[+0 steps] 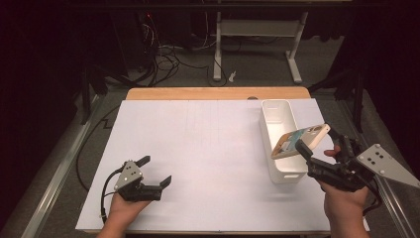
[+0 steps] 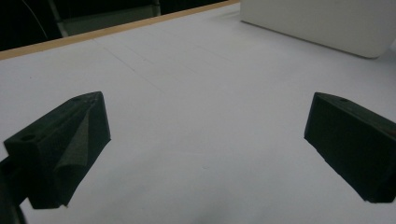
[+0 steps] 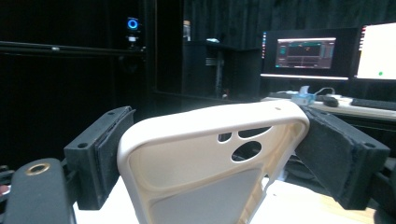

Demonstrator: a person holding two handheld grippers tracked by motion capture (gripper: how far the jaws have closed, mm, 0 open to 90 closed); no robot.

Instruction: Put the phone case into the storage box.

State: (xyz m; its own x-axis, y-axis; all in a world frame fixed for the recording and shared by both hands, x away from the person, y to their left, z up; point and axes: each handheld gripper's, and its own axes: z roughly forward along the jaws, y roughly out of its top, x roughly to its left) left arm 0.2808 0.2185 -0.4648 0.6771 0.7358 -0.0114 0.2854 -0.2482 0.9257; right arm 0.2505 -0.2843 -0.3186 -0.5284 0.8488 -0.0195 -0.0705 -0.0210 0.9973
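Phone case (image 3: 205,154) | cream, camera cutouts | clamped in right tool (image 3: 212,154)

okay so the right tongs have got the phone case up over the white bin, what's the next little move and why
Probably lower the right tongs a little so the phone case sinks into the white bin. The case is clamped between the pads, tilted, in the air above the bin's near end, not yet inside. The left tongs rest open on the table, well clear.
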